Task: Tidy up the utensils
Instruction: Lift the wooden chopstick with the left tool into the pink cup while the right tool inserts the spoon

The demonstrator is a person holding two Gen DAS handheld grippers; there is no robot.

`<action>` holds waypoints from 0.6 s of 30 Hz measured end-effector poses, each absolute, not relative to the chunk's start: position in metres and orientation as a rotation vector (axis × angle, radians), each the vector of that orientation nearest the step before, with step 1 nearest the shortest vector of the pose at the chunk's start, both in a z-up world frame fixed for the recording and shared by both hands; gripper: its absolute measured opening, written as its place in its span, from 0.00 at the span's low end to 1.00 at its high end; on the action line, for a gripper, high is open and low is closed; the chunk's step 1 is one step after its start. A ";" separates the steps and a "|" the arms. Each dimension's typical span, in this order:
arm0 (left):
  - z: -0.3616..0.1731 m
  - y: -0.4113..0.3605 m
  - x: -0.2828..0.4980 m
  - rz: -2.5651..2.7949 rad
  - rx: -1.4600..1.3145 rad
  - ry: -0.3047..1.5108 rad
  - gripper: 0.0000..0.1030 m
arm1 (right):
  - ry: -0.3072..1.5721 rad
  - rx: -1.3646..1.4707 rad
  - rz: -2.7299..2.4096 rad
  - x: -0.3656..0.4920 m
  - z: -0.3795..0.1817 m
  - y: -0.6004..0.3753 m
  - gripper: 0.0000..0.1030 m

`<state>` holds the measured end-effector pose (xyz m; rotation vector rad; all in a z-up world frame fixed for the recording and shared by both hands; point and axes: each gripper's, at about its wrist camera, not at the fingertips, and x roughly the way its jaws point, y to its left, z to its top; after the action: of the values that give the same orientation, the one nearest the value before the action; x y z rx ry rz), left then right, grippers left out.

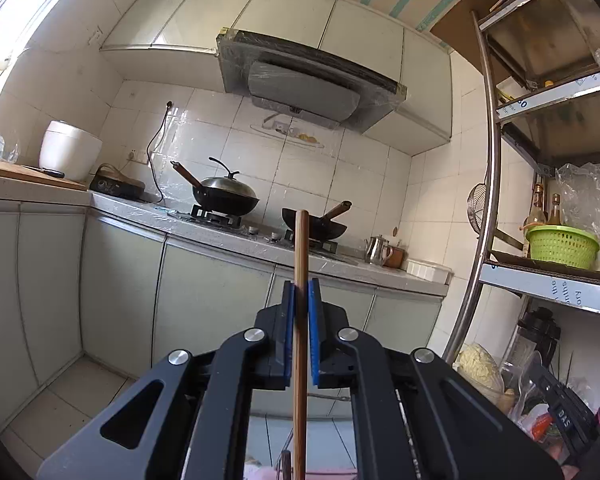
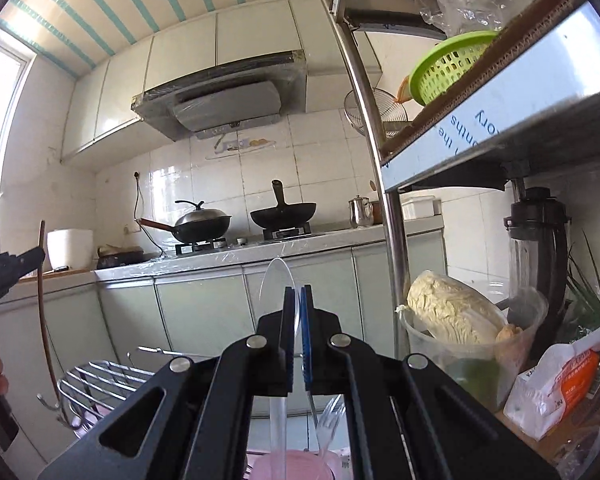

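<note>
Both claws are mid-carry here, held level and facing the stove. The left claw (image 1: 301, 292) is clamped tight on a wooden chopstick (image 1: 301, 248) that stands upright between its blue pads, top end lined up with the wok (image 1: 314, 226) behind it. The right claw (image 2: 297, 300) is pinched shut on a clear plastic spoon (image 2: 275, 280), bowl poking up. Right below that claw sits a pink holder (image 2: 288, 464) with a clear fork (image 2: 330, 416) in it, wire rack (image 2: 96, 380) off to the left. Looks like the sorting step; next, each piece probably needs lowering into its slot before letting go.
</note>
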<state>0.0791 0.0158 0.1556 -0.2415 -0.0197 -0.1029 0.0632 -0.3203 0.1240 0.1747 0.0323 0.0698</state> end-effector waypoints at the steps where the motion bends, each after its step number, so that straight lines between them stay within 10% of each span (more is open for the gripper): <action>1: 0.153 0.016 0.080 -0.100 -0.245 -0.029 0.06 | 0.037 0.176 0.070 0.065 0.121 -0.320 0.03; 18: 0.085 0.006 0.073 -0.160 -0.206 0.146 0.06 | 0.232 0.252 0.081 0.056 0.065 -0.321 0.03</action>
<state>0.0735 0.0061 0.0846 -0.2058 0.1459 -0.1598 0.0556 -0.3210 0.0652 0.2520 0.2323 0.0810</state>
